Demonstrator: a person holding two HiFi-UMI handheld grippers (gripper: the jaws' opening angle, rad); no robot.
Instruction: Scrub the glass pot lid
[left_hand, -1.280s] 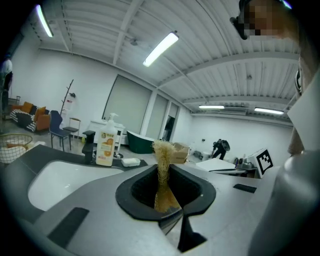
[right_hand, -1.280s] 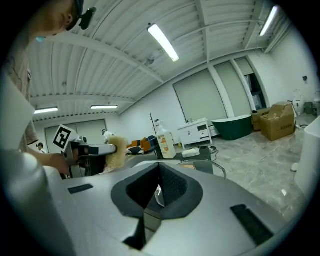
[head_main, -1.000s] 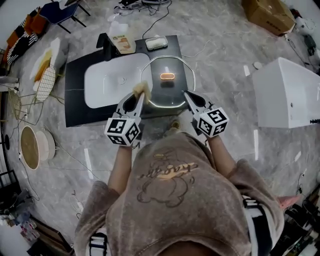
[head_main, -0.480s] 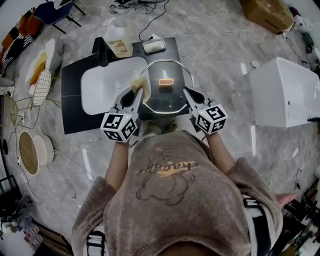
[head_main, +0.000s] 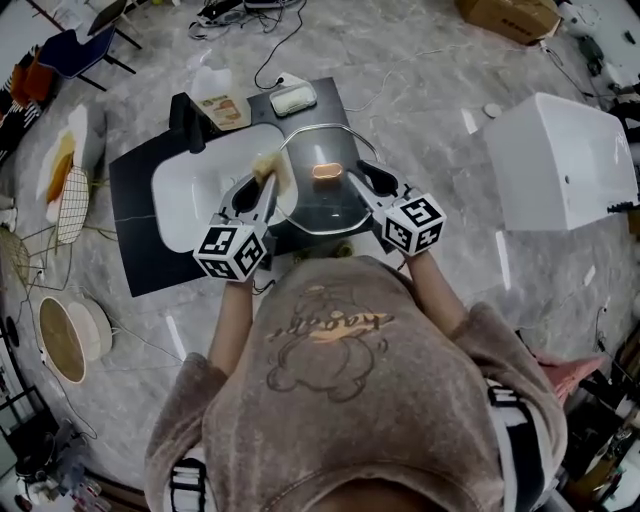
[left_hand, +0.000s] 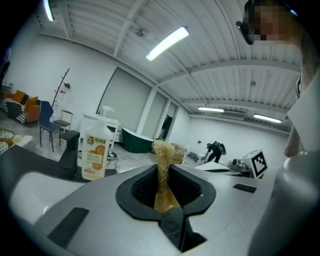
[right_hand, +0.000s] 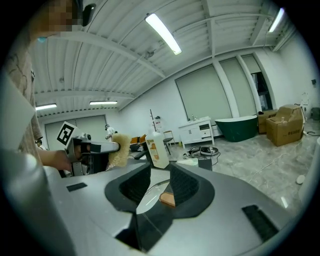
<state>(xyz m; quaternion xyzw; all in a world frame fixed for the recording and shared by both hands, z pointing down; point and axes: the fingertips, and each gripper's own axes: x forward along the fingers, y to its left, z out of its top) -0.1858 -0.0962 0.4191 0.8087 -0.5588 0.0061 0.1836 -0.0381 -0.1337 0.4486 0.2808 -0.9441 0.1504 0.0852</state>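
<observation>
The glass pot lid (head_main: 325, 208) with its orange handle (head_main: 327, 171) lies across the right side of the white basin (head_main: 195, 195). My left gripper (head_main: 266, 182) is shut on a yellow fibrous scrubber (head_main: 268, 164) at the lid's left edge. In the left gripper view the scrubber (left_hand: 161, 165) stands up between the jaws of the left gripper (left_hand: 163, 172). My right gripper (head_main: 366, 180) is at the lid's right rim. Its jaws are opening. In the right gripper view the lid's edge (right_hand: 149, 194) and handle (right_hand: 167, 200) lie between the parted jaws of the right gripper (right_hand: 160, 171).
The basin is set in a black counter (head_main: 140, 235) on a marble floor. A black tap (head_main: 185, 120), a soap bottle (head_main: 222, 106) and a soap dish (head_main: 293, 98) stand at its far edge. A white bathtub (head_main: 560, 165) stands to the right; wire racks (head_main: 70, 205) to the left.
The head view has swung, so the counter and lid sit higher and further left. Both grippers keep their places at the lid's two sides, the scrubber still in the left one.
</observation>
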